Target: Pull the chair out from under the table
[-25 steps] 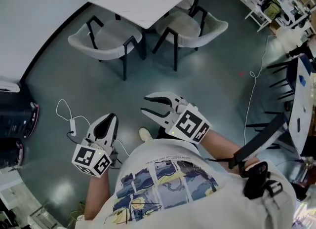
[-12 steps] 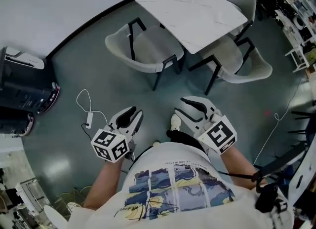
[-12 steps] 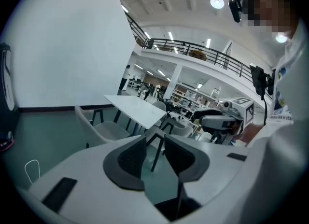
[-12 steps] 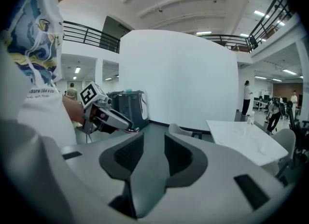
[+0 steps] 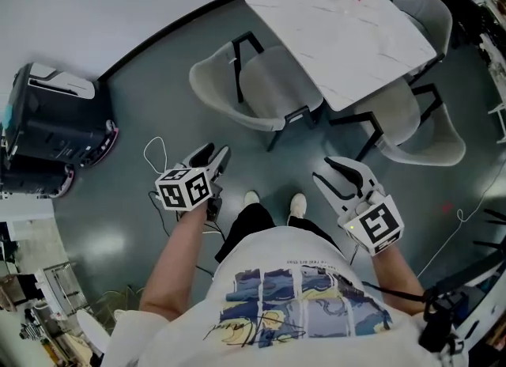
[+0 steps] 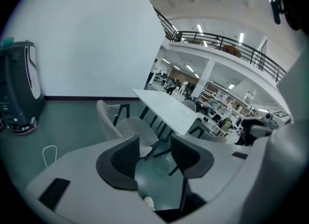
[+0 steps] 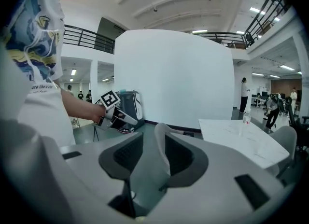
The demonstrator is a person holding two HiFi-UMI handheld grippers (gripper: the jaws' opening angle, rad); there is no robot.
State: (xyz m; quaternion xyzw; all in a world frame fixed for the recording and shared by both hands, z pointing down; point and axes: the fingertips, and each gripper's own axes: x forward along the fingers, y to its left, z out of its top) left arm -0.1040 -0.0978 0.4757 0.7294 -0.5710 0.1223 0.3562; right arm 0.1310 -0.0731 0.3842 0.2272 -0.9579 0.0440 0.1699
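Observation:
A grey shell chair [image 5: 261, 92] with black legs is tucked at the near left side of the white marble table [image 5: 348, 33]. It also shows in the left gripper view as chair [image 6: 120, 121] beside the table [image 6: 166, 109]. My left gripper [image 5: 215, 154] hangs over the floor short of the chair, its jaws opening with nothing between them [image 6: 154, 153]. My right gripper [image 5: 336, 174] floats in front of the table's near corner, jaws opening and empty [image 7: 153, 153]. In the right gripper view the chair's back [image 7: 161, 143] stands beyond the jaws, apart from them.
A second grey chair [image 5: 427, 132] sits at the table's right side and a third [image 5: 431, 9] behind it. A black machine [image 5: 47, 132] stands by the white wall at left. A white cable [image 5: 158, 156] lies on the floor near my shoes [image 5: 251, 198].
The person has walked toward the table, so chair and table sit closer. Both grippers moved forward with them. The left jaws went from shut to open; the right jaws spread slightly.

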